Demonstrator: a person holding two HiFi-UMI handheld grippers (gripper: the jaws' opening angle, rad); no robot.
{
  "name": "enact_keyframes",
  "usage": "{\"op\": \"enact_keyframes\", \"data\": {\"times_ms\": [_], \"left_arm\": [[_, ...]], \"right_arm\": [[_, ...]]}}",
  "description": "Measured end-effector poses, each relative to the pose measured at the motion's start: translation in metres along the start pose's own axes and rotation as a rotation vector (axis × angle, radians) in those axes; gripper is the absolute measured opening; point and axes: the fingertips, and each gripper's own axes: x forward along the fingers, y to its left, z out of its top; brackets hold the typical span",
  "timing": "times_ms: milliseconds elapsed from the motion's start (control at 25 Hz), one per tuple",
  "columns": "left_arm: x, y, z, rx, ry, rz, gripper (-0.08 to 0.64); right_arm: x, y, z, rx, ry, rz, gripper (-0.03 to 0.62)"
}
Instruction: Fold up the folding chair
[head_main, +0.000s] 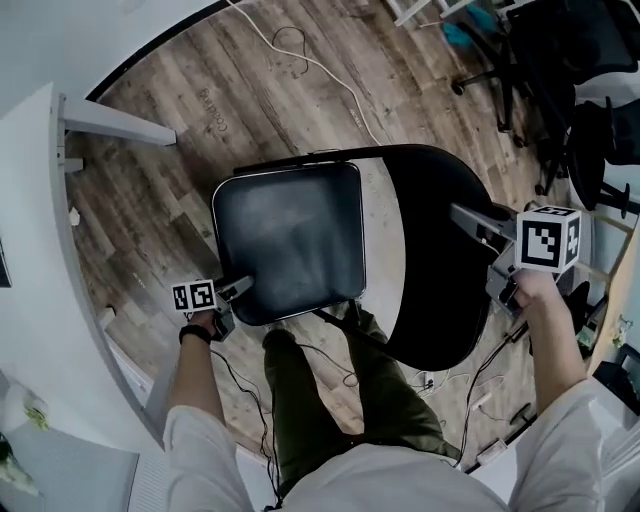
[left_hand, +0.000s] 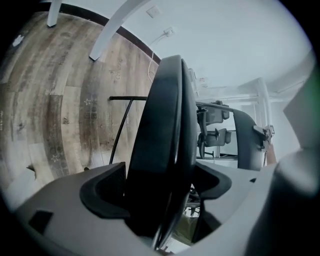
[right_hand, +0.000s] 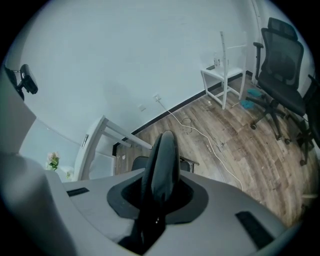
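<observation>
We are gripping the seat (head_main: 290, 240) rim with the left claw (head_main: 240, 288) and the backrest (head_main: 430, 270) edge with the right claw (head_main: 468, 220), judging both stiff, smooth, fairly heavy.

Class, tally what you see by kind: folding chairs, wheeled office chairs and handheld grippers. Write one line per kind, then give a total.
Folding chair: 1
Office chairs: 2
Grippers: 2, the left gripper and the right gripper
Total: 5
</observation>
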Motion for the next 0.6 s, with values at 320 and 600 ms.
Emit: {"op": "enact_keyframes", "data": {"times_ms": [320,600], "left_arm": [[-0.017,-0.093,-0.039,0.020,-0.036,0.004,0.411],[-0.014,-0.195,-0.059,0.054,-0.055,0.005,0.411]], "right_arm": [[-0.039,0.031,-0.005,-0.023,0.018,0.004,0.075],[-0.078,0.045,-0.003,0.010,0.020,-0.030,0.084]]}}
